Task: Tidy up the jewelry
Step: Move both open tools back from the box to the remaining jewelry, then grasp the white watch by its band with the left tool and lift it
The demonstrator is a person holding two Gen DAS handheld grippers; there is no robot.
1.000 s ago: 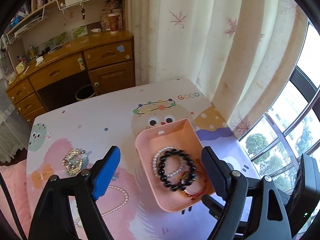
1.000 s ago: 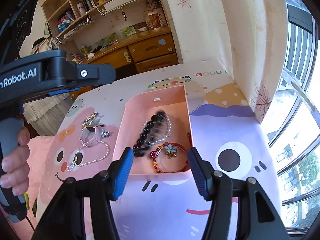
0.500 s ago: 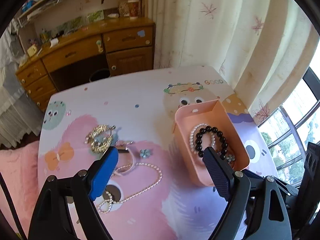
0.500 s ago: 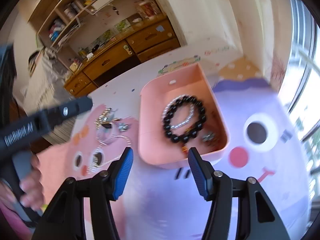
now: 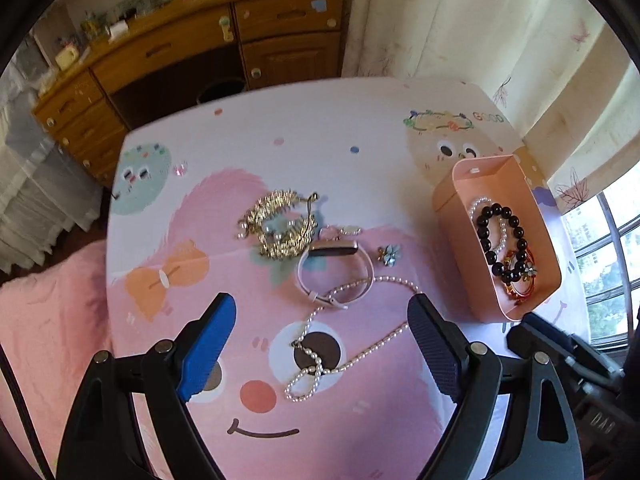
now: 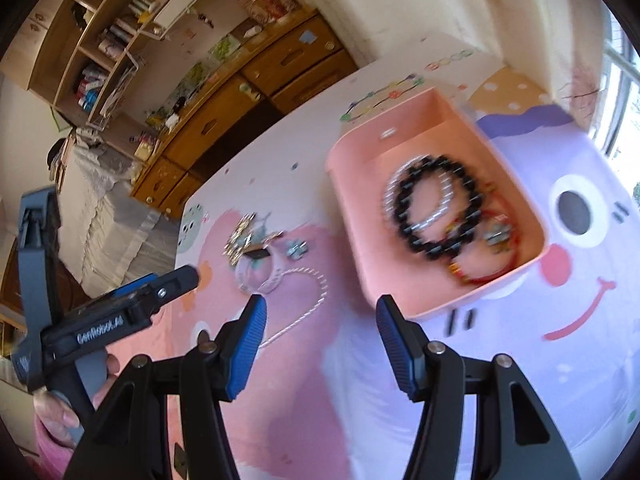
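My left gripper point(image 5: 322, 312) hangs open over the cartoon mat point(image 5: 280, 132), and part of a pearl necklace point(image 5: 396, 280) lies between and just beyond its fingers. Past that lie a pink watch band point(image 5: 362, 260), a gold piece point(image 5: 280, 224), a small flower brooch point(image 5: 390, 254) and a small ring-like piece point(image 5: 350, 231). To the right stands the pink tray point(image 5: 452, 208), holding a black bead bracelet point(image 5: 500, 240), a pearl bracelet and a red cord bracelet point(image 5: 520, 280). My right gripper point(image 6: 320, 312) is open and empty, just in front of the tray point(image 6: 348, 208).
A wooden desk point(image 5: 192, 40) with drawers stands beyond the table's far edge. Curtains point(image 5: 480, 20) and a window close off the right side. Pink bedding point(image 5: 48, 340) lies to the left. A hand point(image 6: 60, 412) holds the left tool's handle at the lower left.
The left gripper has swung left from above the tray to above the loose jewelry and dipped downward. The right gripper has rolled and shifted, so the tray now sits up and to its right.
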